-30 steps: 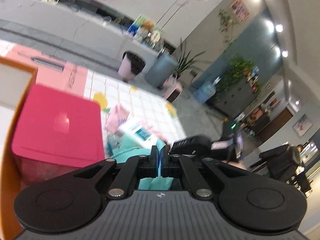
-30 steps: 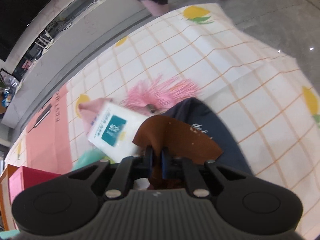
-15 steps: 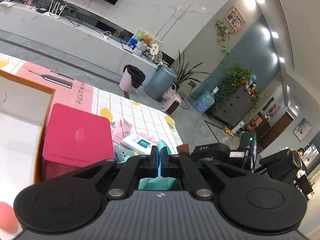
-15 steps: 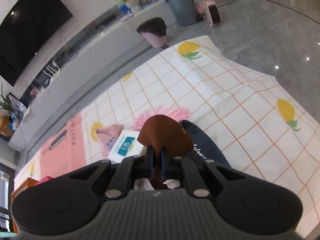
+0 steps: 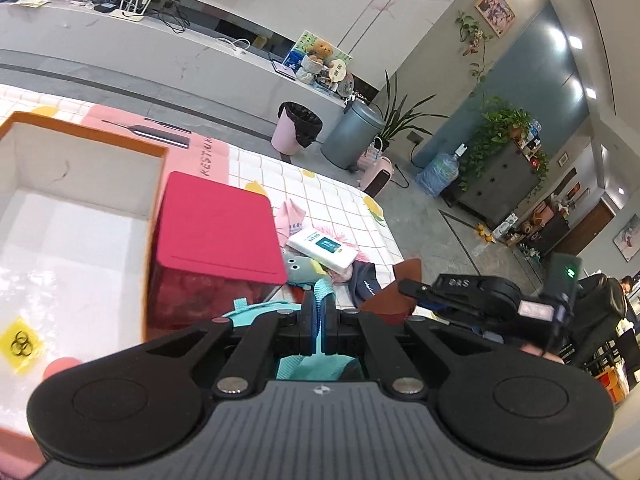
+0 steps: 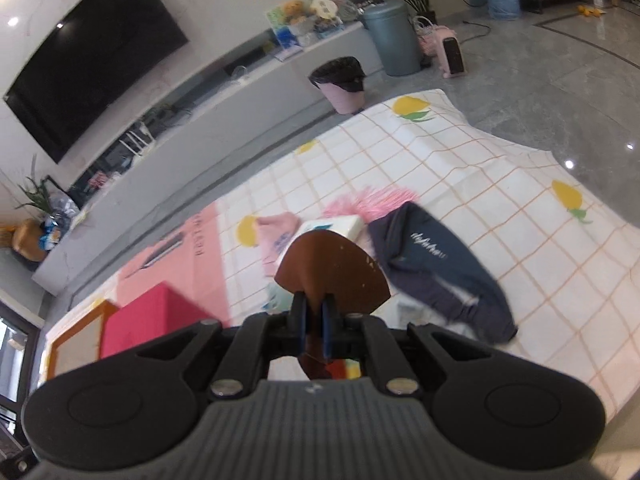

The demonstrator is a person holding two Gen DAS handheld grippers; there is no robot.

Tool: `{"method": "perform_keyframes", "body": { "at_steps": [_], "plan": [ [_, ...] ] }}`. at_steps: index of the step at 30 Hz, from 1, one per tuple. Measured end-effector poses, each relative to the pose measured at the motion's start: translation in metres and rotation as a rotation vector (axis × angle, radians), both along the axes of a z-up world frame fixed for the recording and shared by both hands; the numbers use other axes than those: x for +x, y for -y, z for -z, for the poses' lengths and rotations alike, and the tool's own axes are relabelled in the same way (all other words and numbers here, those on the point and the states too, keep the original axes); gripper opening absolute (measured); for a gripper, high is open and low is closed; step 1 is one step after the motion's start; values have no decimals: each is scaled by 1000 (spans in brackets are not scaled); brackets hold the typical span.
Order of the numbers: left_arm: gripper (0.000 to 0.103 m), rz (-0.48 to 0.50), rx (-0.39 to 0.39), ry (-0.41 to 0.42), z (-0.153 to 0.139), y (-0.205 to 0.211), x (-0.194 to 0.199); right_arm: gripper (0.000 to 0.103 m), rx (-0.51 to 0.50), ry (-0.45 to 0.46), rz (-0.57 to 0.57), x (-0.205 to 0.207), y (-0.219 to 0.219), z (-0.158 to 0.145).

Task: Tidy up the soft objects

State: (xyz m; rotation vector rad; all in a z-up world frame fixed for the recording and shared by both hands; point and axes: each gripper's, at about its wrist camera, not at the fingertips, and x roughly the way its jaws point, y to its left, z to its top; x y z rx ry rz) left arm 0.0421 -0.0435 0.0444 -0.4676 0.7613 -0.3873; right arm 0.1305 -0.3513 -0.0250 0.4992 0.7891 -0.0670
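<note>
My left gripper (image 5: pixel 319 316) is shut on a teal knitted cloth (image 5: pixel 308 364) and holds it up beside the red box (image 5: pixel 218 236). My right gripper (image 6: pixel 313 316) is shut on a brown soft piece (image 6: pixel 332 272), lifted above the checked cloth (image 6: pixel 460 184); it also shows in the left wrist view (image 5: pixel 394 302). On the cloth lie a navy garment (image 6: pixel 436 264), a pink fringed item (image 6: pixel 372 202), a pink cloth (image 6: pixel 276 232), a white tissue pack (image 5: pixel 322 246) and a grey-green plush (image 5: pixel 300 270).
An orange-rimmed open box (image 5: pixel 68 216) with a white inside stands left of the red box. A pink mat (image 6: pixel 180 256) lies under them. A pink bin (image 6: pixel 344 84) and a grey bin (image 6: pixel 394 44) stand on the floor beyond the cloth.
Both grippers have risen with their loads. The left one has moved left, so the orange box comes more into view. The right one has pulled back from the pile.
</note>
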Motion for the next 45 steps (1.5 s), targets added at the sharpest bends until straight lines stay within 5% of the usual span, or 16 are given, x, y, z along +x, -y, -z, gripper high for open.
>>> {"method": "perform_keyframes", "body": {
  "at_steps": [14, 31, 38, 45],
  "plan": [
    [1, -4, -12, -11, -10, -13, -20, 5, -34, 39, -1, -51, -37, -6],
    [2, -28, -62, 160, -71, -47, -66, 5, -108, 164, -110, -75, -108, -46],
    [2, -123, 14, 250, -104, -66, -74, 5, -129, 280, -168, -80, -150, -82],
    [2, -205, 101, 259, -106, -92, -72, 6, -113, 368, -266, -85, -192, -108]
  ]
}}
